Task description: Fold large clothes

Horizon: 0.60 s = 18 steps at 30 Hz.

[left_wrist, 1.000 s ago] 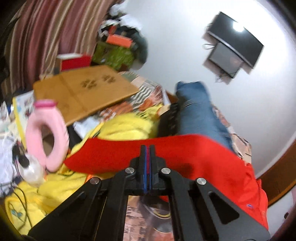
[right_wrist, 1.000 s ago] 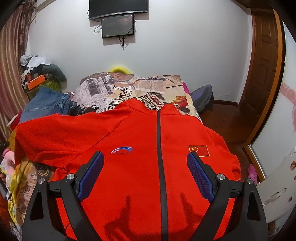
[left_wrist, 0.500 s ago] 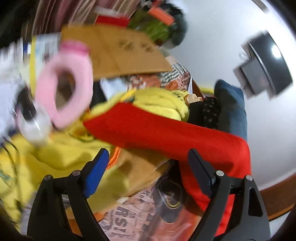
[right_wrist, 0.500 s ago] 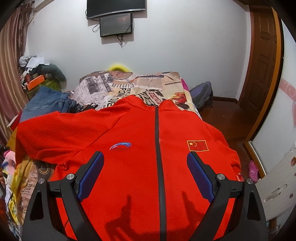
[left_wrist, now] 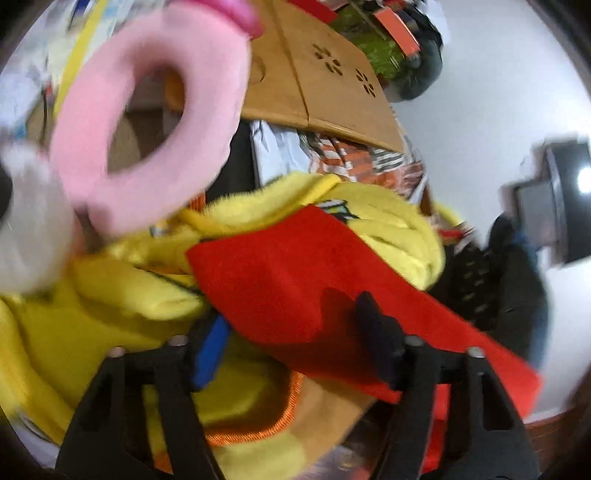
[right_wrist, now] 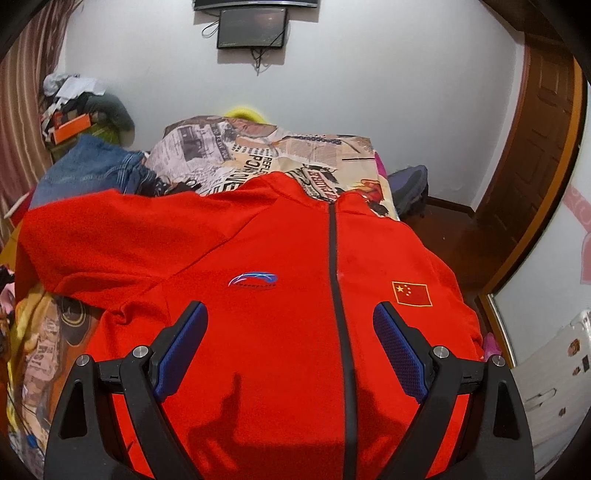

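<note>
Red jacket [right_wrist: 280, 295]: spread front-up on the bed [right_wrist: 258, 147], zip [right_wrist: 338, 295] closed down the middle, collar toward the far wall, blue logo [right_wrist: 253, 281] on one chest side, flag patch [right_wrist: 412, 294] on the other.
Red sleeve [left_wrist: 295, 273]: stretched out sideways over a yellow fleece garment [left_wrist: 110, 314], cuff end lying flat.
Left gripper [left_wrist: 295, 347]: jaws part open, just been closing in; sleeve edge between them, one finger under the cloth and one over it; contact of the pads with the cloth not clear through the blur.
Right gripper [right_wrist: 290, 350]: jaws wide apart, hovering above the jacket's lower front, nothing between the blue pads [right_wrist: 181, 347].
Beside the sleeve: pink ring-shaped cushion [left_wrist: 147, 110], wooden board [left_wrist: 325, 74] with paw cut-outs.
Far side: blue jeans [right_wrist: 88, 170] piled beside the jacket's shoulder; wall-mounted screen [right_wrist: 253, 27]; wooden door [right_wrist: 535, 166].
</note>
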Each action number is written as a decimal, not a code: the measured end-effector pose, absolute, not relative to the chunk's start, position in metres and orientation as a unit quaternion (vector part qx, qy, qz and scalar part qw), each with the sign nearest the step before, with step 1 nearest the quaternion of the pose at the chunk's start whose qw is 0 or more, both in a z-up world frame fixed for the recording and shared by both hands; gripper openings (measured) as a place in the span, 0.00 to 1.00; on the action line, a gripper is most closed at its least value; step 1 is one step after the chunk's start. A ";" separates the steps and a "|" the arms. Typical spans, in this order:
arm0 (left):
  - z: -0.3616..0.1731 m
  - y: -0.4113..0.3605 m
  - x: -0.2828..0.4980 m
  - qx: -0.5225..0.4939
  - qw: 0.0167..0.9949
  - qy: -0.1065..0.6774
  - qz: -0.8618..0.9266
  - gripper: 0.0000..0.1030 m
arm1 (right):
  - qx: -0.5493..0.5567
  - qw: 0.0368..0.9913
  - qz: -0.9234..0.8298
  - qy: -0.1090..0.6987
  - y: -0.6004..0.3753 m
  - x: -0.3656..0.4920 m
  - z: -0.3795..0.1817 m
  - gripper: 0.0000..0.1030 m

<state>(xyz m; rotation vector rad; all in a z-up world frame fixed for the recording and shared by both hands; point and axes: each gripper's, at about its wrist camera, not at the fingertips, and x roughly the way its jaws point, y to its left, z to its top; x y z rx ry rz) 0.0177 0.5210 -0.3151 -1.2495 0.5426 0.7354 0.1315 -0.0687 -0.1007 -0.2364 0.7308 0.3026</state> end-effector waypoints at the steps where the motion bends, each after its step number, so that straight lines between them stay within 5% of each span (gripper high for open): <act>1: -0.311 0.521 0.022 -0.542 0.723 0.258 0.343 0.38 | -0.114 0.915 0.149 0.356 -0.068 0.132 -0.101 0.87; 4: -0.287 0.507 0.032 -0.458 0.759 0.291 0.359 0.06 | -0.110 0.914 0.154 0.358 -0.070 0.133 -0.101 0.87; 18: -0.065 0.398 0.060 -0.294 0.909 0.196 0.222 0.06 | -0.096 0.926 0.174 0.320 -0.091 0.148 -0.078 0.87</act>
